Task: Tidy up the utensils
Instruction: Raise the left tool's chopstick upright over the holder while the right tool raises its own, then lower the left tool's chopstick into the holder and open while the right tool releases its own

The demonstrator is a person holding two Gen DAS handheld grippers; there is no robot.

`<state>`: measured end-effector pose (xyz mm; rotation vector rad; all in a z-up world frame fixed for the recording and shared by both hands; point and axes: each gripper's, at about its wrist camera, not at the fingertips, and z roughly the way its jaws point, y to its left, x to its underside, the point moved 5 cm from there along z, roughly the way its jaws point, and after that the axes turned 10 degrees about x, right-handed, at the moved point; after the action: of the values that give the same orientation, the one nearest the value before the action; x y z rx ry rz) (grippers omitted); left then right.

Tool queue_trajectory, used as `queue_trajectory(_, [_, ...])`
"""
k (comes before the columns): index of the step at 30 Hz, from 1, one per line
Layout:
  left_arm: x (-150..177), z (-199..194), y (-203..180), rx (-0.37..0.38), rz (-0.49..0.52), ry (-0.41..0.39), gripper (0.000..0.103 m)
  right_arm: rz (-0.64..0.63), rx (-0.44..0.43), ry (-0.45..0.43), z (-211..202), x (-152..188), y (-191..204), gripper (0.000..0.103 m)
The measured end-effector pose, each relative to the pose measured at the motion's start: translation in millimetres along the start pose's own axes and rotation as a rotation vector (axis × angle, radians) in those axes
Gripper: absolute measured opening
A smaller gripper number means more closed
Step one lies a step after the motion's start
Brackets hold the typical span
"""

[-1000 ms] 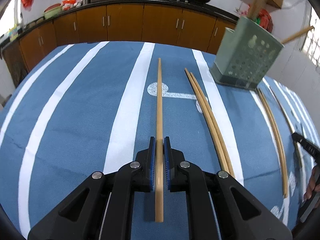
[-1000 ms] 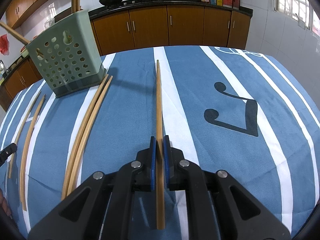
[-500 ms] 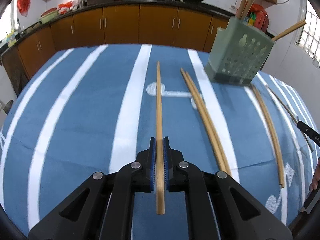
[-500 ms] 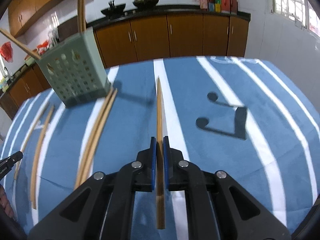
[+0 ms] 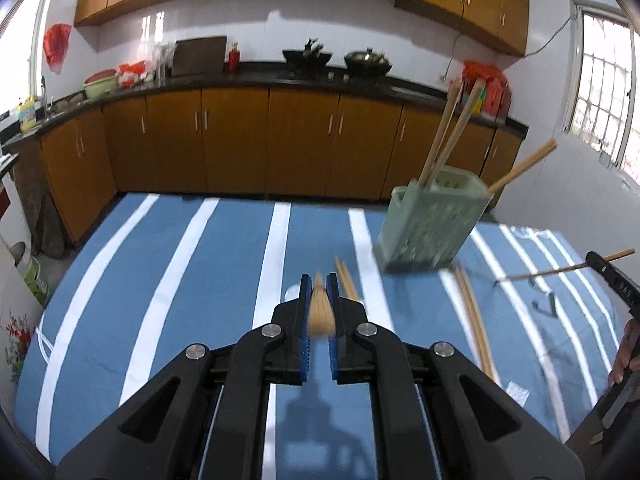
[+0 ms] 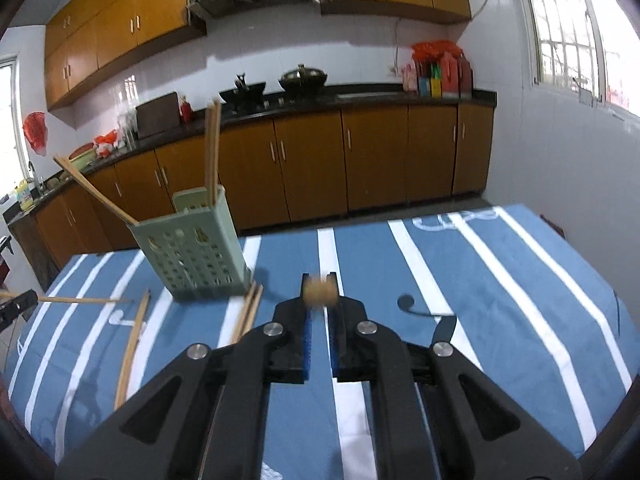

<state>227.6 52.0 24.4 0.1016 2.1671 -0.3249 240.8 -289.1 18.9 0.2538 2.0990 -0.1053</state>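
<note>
- Your left tool (image 5: 319, 286) and right tool (image 6: 320, 286) each pinch one chopstick (image 5: 320, 312) (seen end-on, blurred); it may twist.
- The green holder (image 5: 428, 228) stands near on the bench (image 5: 180, 280); a crooked tip could tip it over.

Your right gripper (image 6: 319, 280) clamps a blurred chopstick (image 6: 319, 293) end-on above the blue striped cloth (image 6: 500, 300), with the green holder (image 6: 192, 252) standing to its left, loose chopsticks (image 6: 248, 312) lying beside it.
</note>
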Motion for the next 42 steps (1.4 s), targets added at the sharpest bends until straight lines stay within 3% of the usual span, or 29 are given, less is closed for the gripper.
queue_trajectory(17, [-35, -17, -20, 0.027, 0.051, -0.071, 0.007, -0.016, -0.023, -0.079, -22, -30, 8, 0.008])
queue_trajectory(29, [-84, -53, -88, 0.192, 0.143, -0.174, 0.007, 0.021, -0.253, -0.202, -91, -103, 32, 0.008])
queue_trajectory(36, [-118, -48, -107, 0.181, 0.142, -0.267, 0.007, 0.000, -0.271, -0.311, -100, -135, 60, 0.008])
queue_trajectory(42, [-139, -32, -104, 0.157, 0.082, -0.322, 0.007, -0.009, -0.248, -0.353, -75, -150, 82, 0.008])
